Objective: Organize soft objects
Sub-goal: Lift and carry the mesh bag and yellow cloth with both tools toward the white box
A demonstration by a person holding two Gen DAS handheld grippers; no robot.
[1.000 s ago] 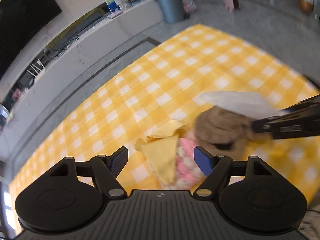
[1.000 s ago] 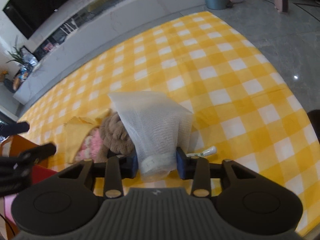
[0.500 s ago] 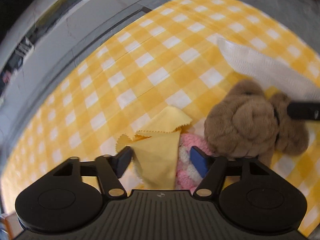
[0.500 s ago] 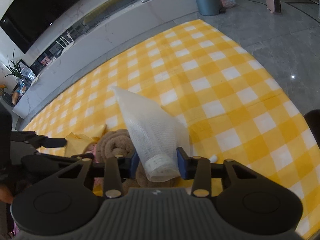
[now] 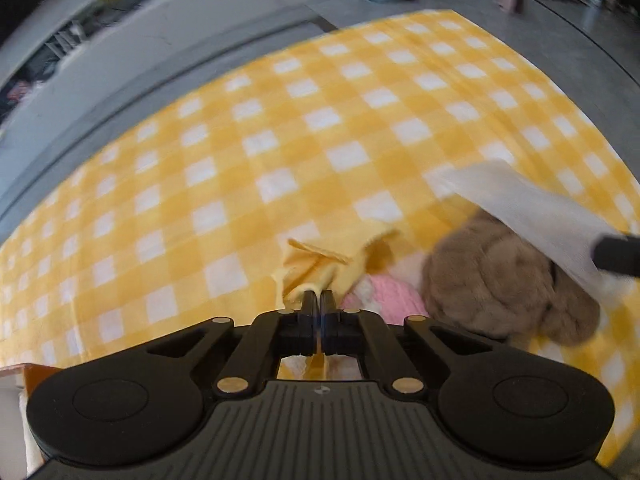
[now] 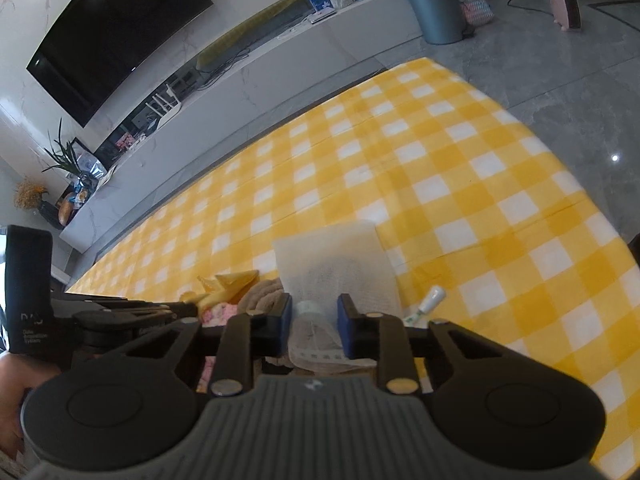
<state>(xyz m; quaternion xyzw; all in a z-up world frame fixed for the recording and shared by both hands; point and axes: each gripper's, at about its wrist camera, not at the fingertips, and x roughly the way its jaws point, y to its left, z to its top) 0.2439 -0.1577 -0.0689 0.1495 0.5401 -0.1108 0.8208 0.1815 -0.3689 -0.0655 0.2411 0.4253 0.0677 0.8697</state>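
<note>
My left gripper (image 5: 319, 300) is shut on a thin yellow cloth (image 5: 316, 270), bunched up just past its fingertips. Beside it lie a pink knitted item (image 5: 390, 300) and a brown plush toy (image 5: 496, 280) on the yellow checked tablecloth (image 5: 280, 140). My right gripper (image 6: 314, 314) holds a white mesh cloth (image 6: 336, 264); its jaws are closing, and the blue pads press the gathered end while the rest stands up in front. In the right wrist view the yellow cloth (image 6: 232, 280), the plush (image 6: 264, 294) and the left gripper (image 6: 132, 312) sit low on the left.
A small white tube (image 6: 430, 300) lies on the tablecloth right of my right gripper. A person's hand (image 6: 12, 392) holds the left gripper's handle. Beyond the table are a long white TV bench (image 6: 248, 80), a dark TV (image 6: 116, 36) and a grey bin (image 6: 434, 4).
My left gripper moved down onto the yellow cloth and shut on it, bunching it. My right gripper squeezed tighter on the white mesh cloth and tilted upward, showing more of the room.
</note>
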